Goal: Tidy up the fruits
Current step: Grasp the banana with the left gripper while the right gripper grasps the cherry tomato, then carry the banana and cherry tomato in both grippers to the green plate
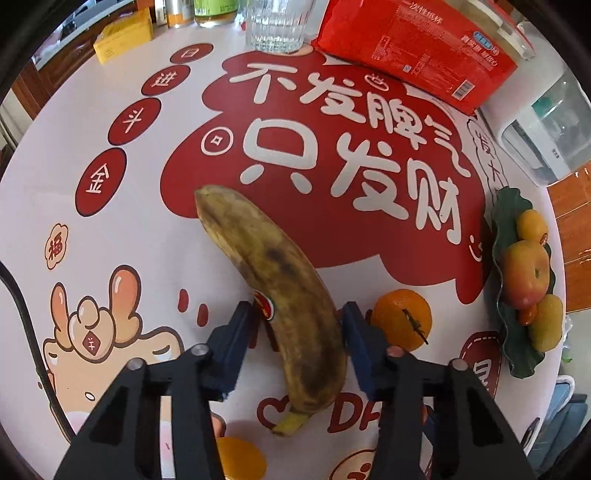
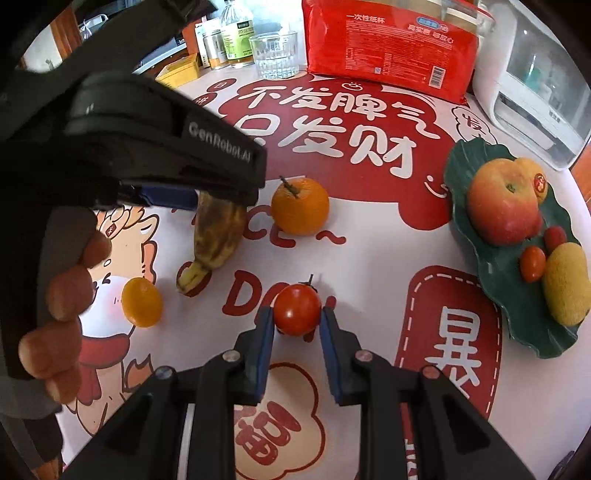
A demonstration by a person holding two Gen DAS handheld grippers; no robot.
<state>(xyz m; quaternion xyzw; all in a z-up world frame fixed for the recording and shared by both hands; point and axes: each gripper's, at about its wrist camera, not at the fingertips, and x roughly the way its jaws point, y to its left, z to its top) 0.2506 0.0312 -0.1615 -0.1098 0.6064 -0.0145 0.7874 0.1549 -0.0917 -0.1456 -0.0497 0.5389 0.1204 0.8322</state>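
Observation:
A brown-spotted banana (image 1: pixel 273 291) lies on the red-and-white tablecloth between the fingers of my left gripper (image 1: pixel 299 314), whose jaws touch its sides. An orange tangerine (image 1: pixel 402 318) sits just right of it. In the right wrist view my right gripper (image 2: pixel 297 314) is closed around a red cherry tomato (image 2: pixel 296 308) on the table. The left gripper body (image 2: pixel 147 147) covers most of the banana (image 2: pixel 216 232) there. A green leaf-shaped plate (image 2: pixel 480 243) at the right holds an apple (image 2: pixel 502 201), small tomatoes and yellow fruits.
A small yellow-orange fruit (image 2: pixel 142 302) lies at the left near the hand. A glass (image 2: pixel 275 53), bottles, a yellow box (image 1: pixel 123 35) and a red package (image 2: pixel 388 44) stand at the back. A white appliance (image 2: pixel 532 92) is at the back right.

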